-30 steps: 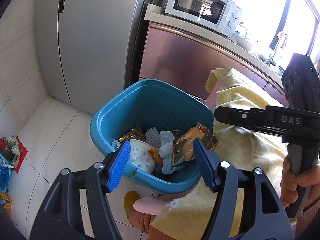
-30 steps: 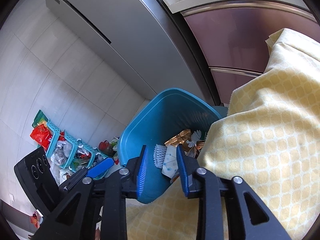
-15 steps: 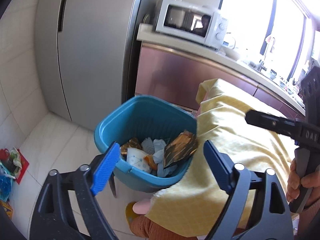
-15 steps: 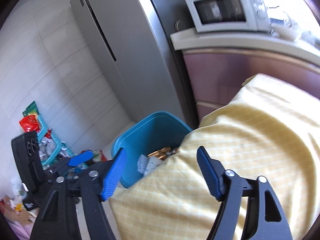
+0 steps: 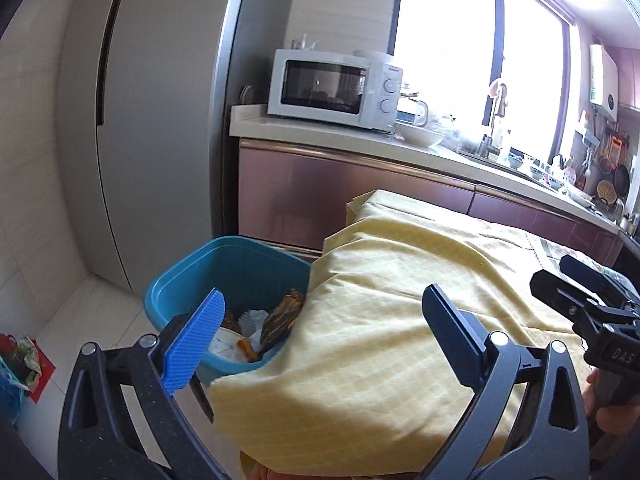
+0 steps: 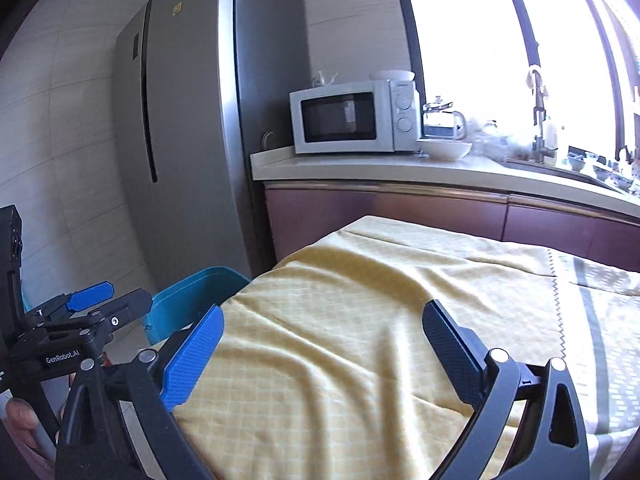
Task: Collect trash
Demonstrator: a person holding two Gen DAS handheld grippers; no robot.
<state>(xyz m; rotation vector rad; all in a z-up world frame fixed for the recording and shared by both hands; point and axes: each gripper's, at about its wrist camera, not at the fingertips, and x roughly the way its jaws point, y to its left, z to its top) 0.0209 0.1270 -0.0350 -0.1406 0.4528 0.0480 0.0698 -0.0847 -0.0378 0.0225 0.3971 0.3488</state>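
The left gripper [image 5: 320,332] is opening wide with nothing between its fingers. The blue bin [image 5: 200,276] stands on the floor below and ahead of it, at the table's corner, holding the trash [image 5: 276,320]. The right gripper [image 6: 320,344] is also opening wide and empty over the yellow cloth [image 6: 360,300]; the bin [image 6: 188,300] lies ahead to its left.

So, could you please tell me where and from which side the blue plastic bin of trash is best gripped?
Probably the blue plastic bin's exposed rim on its left, fridge-facing side, approached from above. The yellow checked cloth drapes over its right edge, while the bare rim looks thin enough for open jaws to straddle.
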